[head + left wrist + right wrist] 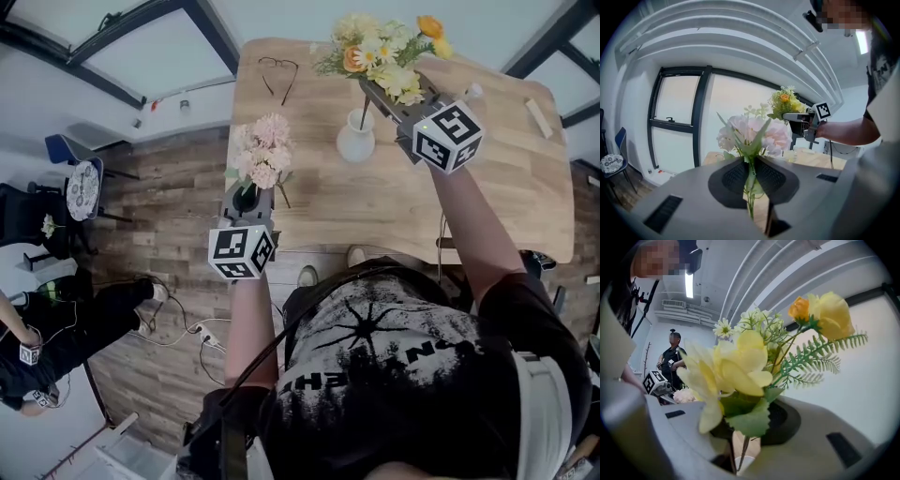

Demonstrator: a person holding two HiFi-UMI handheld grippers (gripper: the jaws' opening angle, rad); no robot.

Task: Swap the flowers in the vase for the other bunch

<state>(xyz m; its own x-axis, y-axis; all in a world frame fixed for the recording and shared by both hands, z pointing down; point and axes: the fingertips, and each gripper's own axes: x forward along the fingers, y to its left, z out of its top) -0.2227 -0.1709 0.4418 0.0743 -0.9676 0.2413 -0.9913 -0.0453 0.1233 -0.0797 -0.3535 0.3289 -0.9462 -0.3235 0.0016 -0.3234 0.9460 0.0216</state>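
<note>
Left gripper [246,199]: jaws narrow, clamped on the stems of the pink bunch [262,150], which it holds upright at the left edge of the table [487,187]. White vase [356,141] stands mid-table. Right gripper [375,94]: jaws clamped on the stems of the yellow bunch [380,47], directly above the vase, stem ends at its mouth. Glasses [278,70] lie at the far edge.

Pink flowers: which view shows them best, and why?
Left gripper view: the pink flowers fill the middle, stem clamped between the jaws. Head view shows them small from above; right gripper view only a distant pink speck.
</note>
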